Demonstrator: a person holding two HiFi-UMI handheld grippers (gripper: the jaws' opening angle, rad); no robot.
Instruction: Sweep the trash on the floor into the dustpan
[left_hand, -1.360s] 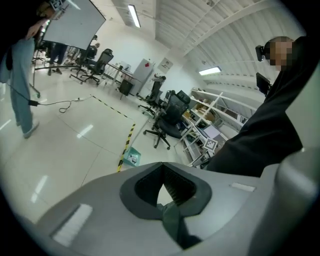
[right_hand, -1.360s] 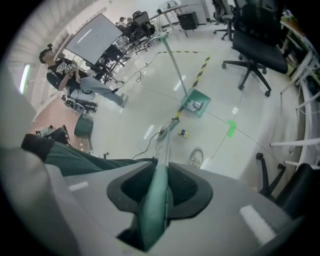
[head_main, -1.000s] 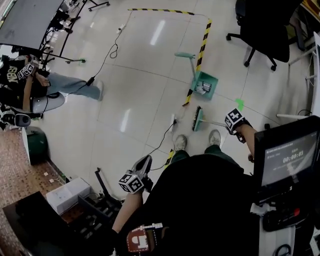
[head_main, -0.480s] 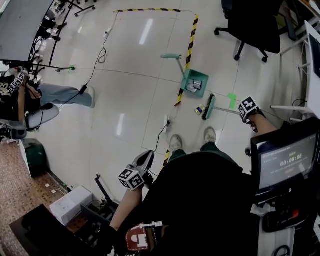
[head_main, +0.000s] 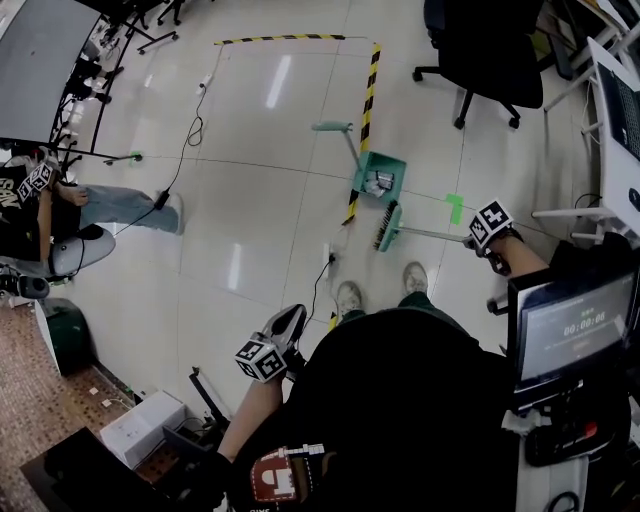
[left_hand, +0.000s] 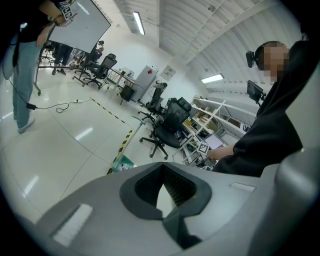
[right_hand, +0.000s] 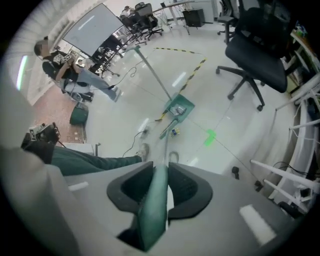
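— What's different?
— The broom (head_main: 387, 226) head. A second ago it lay well off the dustpan (head_main: 378, 178), at its 6 o'clock. Half a second ago it had swung out to 5 o'clock.
— And now?
— It's pulled in just beside the dustpan's mouth, near 6 o'clock. The right claw (right_hand: 160, 177) swung out toward 3 o'clock, then came partway back.

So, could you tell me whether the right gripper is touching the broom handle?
Touching. In the right gripper view, the right gripper is clamped on the broom handle.
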